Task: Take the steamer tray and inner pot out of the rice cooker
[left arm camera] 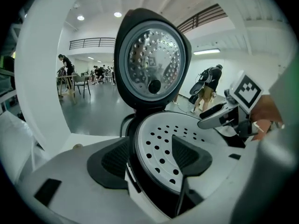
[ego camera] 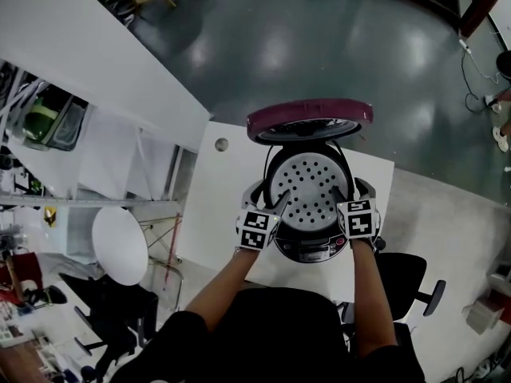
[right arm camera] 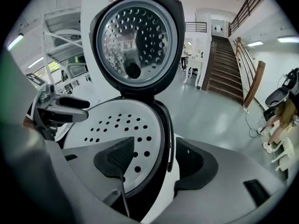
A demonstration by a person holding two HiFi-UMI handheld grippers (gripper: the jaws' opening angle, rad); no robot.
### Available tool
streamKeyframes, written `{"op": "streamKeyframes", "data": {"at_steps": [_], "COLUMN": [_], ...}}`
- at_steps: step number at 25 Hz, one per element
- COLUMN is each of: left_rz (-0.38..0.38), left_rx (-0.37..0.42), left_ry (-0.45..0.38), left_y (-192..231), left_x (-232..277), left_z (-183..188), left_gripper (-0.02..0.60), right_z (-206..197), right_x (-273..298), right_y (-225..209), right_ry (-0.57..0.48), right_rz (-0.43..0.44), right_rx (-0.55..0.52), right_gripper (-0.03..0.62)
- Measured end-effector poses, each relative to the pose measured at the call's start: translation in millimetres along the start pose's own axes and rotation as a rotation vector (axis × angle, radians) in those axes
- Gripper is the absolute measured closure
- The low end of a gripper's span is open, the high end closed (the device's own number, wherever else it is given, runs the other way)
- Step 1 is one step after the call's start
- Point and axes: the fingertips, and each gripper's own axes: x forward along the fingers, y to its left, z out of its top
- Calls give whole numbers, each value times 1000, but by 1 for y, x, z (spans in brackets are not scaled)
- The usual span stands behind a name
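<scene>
The rice cooker (ego camera: 310,238) stands on a white table with its lid (ego camera: 308,120) swung up at the far side. A white perforated steamer tray (ego camera: 307,188) fills its mouth and hides the inner pot. My left gripper (ego camera: 278,206) is open at the tray's left edge. In the left gripper view its jaws (left arm camera: 152,157) straddle the rim, one pad over the tray (left arm camera: 161,136), the other outside the cooker wall. My right gripper (ego camera: 346,198) is open at the right edge, likewise astride the rim (right arm camera: 159,160), with one pad above the tray (right arm camera: 117,125).
The white table (ego camera: 227,214) has a small round hole (ego camera: 221,144) at its far left. A black office chair (ego camera: 409,282) stands to the right and a round white top (ego camera: 120,244) to the left. People stand far off across the grey floor (left arm camera: 208,85).
</scene>
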Motion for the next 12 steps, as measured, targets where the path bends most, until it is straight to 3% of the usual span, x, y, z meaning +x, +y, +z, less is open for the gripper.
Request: {"op": "streamKeyframes", "data": {"at_steps": [4, 9, 12], "left_rz": [47, 38, 50], "left_rx": [51, 52, 79], "left_ry": [56, 67, 92], "left_y": [7, 8, 11], "left_x": [7, 15, 19], "left_z": [-7, -10, -14], "left_gripper": [322, 308, 308], "right_z": [-3, -2, -1], "right_x": [3, 13, 21], "right_y": [-7, -8, -10], "right_ry": [60, 96, 122], "right_rz": [-43, -31, -53], "right_rx": [-44, -80, -157], "right_gripper": [347, 346, 341]}}
